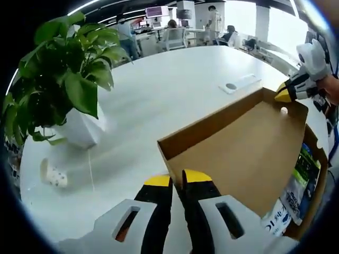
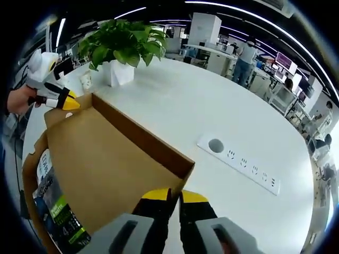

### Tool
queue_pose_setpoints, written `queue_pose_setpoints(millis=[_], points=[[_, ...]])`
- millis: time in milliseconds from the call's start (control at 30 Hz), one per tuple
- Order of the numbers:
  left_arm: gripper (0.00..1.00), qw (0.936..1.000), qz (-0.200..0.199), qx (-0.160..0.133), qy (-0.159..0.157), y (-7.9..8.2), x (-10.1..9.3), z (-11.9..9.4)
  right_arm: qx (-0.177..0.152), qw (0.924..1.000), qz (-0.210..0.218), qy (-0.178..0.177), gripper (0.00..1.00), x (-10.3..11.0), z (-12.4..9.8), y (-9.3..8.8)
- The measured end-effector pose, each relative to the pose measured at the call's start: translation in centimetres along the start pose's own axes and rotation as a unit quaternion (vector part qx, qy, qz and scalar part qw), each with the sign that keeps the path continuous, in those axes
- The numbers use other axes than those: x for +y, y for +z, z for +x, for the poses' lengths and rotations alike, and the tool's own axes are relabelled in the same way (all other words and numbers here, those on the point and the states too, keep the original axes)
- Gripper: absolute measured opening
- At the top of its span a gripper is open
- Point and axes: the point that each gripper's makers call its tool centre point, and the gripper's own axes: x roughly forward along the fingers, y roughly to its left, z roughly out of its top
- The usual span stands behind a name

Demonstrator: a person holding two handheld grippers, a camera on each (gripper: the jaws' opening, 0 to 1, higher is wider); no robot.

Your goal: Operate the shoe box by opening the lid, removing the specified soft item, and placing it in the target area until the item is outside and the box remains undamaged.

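Box: one shoe box [image 1: 249,153], lid [image 2: 114,164] raised.
Grippers: left gripper [image 1: 177,180] and right gripper [image 2: 175,197], each clenched on a lid corner.
Plant: one potted plant [image 1: 69,90] on the table [image 1: 175,84].

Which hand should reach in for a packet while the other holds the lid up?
Right, narrowly. Both tongs pinch the raised lid at opposite corners, but the dark packet lies in the open gap just beside the right tongs. The left tongs can hold the lid.

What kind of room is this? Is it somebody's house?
Probably an open office, not a house: a big white table with a built-in power outlet strip, desks with monitors behind, and long ceiling lights.
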Motion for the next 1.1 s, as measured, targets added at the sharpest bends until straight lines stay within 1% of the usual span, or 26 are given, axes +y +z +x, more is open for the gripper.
queue_pose_setpoints(millis=[200,333,733,1100], points=[[0.06,1.0000,-0.002,0.006,0.000,-0.1,-0.1,0.0,0.004,1.0000,0.003,0.002,0.01,0.2,0.1,-0.2],[0.07,0.9999,0.010,0.007,0.008,-0.1,-0.1,0.1,0.005,1.0000,-0.002,0.004,0.01,0.2,0.1,-0.3],[0.07,0.9997,0.012,0.020,0.010,-0.3,0.1,0.5,0.013,0.9999,0.001,0.005,0.03,0.6,0.4,-0.8],[0.07,0.9996,0.014,0.018,0.015,-0.4,0.2,0.6,0.019,0.9998,0.003,0.005,0.04,0.7,0.8,-1.2]])
